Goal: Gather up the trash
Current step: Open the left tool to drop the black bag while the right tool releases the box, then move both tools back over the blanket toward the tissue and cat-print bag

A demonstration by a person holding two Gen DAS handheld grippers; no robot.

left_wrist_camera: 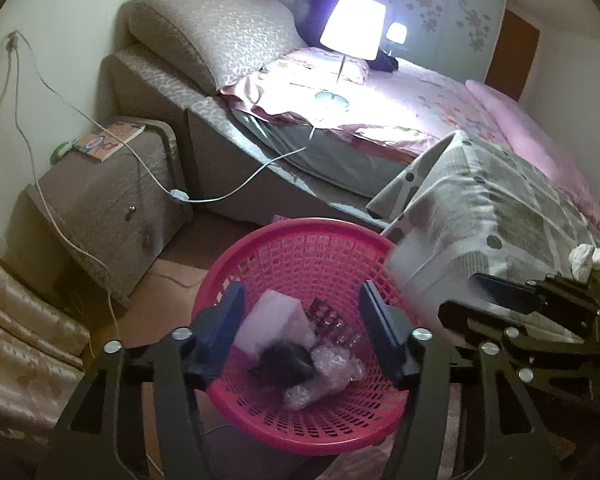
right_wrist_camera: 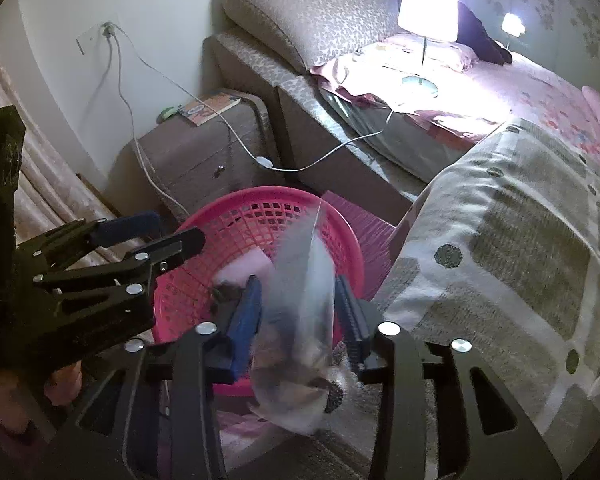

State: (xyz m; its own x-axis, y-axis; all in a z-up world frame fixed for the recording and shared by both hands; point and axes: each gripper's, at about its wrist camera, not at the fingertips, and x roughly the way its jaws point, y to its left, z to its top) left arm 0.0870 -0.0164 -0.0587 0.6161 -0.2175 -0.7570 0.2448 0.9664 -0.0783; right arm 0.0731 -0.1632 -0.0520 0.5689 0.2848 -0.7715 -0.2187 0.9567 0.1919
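One clear plastic bag (right_wrist_camera: 300,304) is pinched between the right gripper (right_wrist_camera: 300,316) fingers, over the pink basket (right_wrist_camera: 260,200) rim near the bed; release there could drop it outside. Left gripper (left_wrist_camera: 300,320) fingers are spread wide, empty, above the basket. Bag contents are blurred.

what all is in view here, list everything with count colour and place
basket: 1, pink, on the floor beside the bed
trash in the basket: several pieces, white, dark and clear
plastic bag: 1, clear, blurred, between the right gripper's fingers over the basket
tissue: 1 wad, white, on the blanket
blanket: 1, grey and white
bed: 1, pink sheet
lamp: 1, white, lit, on the bed
nightstand: 1, brown, by the wall
book: 1, on the nightstand
left gripper: open, over the basket
right gripper: around the bag
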